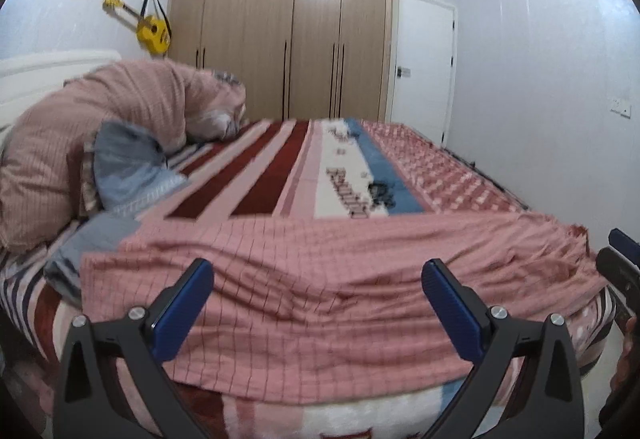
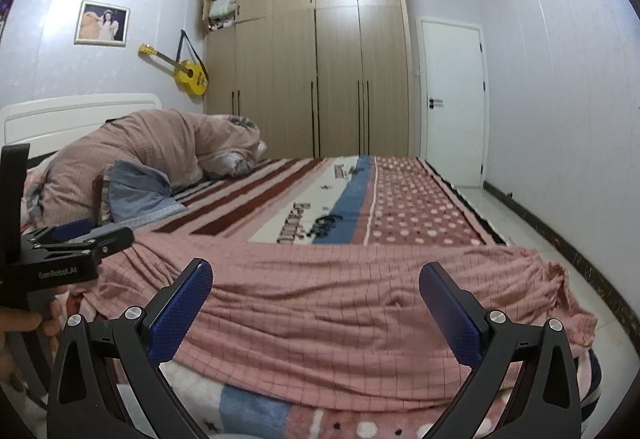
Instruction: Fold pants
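Note:
Pink checked pants (image 1: 320,279) lie spread flat and wrinkled across the near end of the bed; they also show in the right wrist view (image 2: 340,303), with a gathered cuff (image 2: 560,279) at the right edge. My left gripper (image 1: 318,295) is open and empty, hovering just above the pants near the bed's front edge. My right gripper (image 2: 316,299) is open and empty, also just above the pants. The left gripper's body shows at the left of the right wrist view (image 2: 76,247); the right gripper's edge shows at the far right of the left wrist view (image 1: 620,263).
The bed carries a striped and dotted blanket (image 2: 412,199). A bundled pink quilt (image 1: 100,135) and a grey-blue pillow (image 1: 128,167) sit at the headboard end on the left. A wooden wardrobe (image 2: 320,59) and a white door (image 2: 452,99) stand behind. Tiled floor (image 2: 520,223) runs along the right.

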The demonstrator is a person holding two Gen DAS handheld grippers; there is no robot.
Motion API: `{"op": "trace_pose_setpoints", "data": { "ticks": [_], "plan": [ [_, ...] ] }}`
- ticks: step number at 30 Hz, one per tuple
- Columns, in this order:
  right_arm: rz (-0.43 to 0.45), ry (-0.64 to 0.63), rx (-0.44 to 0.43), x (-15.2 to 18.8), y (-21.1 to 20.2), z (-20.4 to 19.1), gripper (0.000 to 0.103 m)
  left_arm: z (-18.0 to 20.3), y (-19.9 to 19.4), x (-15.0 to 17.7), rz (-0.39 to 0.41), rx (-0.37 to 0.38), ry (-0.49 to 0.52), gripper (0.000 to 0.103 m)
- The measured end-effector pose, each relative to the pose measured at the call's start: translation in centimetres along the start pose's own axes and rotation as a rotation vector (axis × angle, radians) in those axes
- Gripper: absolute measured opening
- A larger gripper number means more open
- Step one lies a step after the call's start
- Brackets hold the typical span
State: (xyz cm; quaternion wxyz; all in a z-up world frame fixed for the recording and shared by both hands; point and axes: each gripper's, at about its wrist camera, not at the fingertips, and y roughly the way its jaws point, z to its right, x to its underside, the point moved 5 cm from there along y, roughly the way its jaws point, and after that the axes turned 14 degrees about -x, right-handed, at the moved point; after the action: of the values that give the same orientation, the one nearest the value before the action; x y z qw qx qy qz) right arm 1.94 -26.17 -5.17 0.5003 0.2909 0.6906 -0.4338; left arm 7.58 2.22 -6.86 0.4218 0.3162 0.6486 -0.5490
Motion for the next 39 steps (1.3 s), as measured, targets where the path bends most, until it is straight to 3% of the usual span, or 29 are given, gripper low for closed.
{"op": "trace_pose_setpoints", "data": {
  "ticks": [4, 8, 12, 18, 26, 29, 32, 34, 39],
  "plan": [
    [-0.072, 0.174, -0.017, 3.6, 0.3, 4.2, 0.101, -2.2, 2.6, 3.1, -0.137, 0.056, -0.071, 0.102],
    [-0.170, 0.298, 0.066, 8.1, 0.5, 8.8, 0.082, -5.0, 5.3, 7.1, -0.253, 0.043, -0.141, 0.102],
    [-0.204, 0.427, 0.123, 11.5, 0.0, 12.6, 0.078, -7.3, 7.1, 9.9, -0.330, 0.040, -0.224, 0.102],
    [-0.125, 0.509, 0.107, 11.2, 0.1, 15.6, 0.078, -8.6, 8.5, 10.4, -0.339, 0.068, -0.305, 0.102],
    [-0.063, 0.567, 0.206, 9.6, 1.4, 17.9, 0.079, -9.5, 10.5, 9.5, -0.341, 0.053, -0.398, 0.101],
    [-0.049, 0.554, 0.266, 9.2, 2.1, 17.9, 0.074, -9.8, 11.3, 9.3, -0.336, 0.012, -0.407, 0.088],
    [-0.069, 0.522, 0.359, 9.2, 2.1, 18.2, 0.043, -10.5, 11.7, 9.3, -0.333, -0.033, -0.417, 0.065],
    [-0.072, 0.519, 0.374, 9.6, 1.7, 18.4, 0.032, -10.8, 11.7, 9.6, -0.337, -0.082, -0.383, 0.039],
    [-0.104, 0.475, 0.387, 10.2, 0.6, 17.8, 0.016, -11.0, 10.8, 10.3, -0.339, -0.083, -0.288, 0.029]
  ]
}}
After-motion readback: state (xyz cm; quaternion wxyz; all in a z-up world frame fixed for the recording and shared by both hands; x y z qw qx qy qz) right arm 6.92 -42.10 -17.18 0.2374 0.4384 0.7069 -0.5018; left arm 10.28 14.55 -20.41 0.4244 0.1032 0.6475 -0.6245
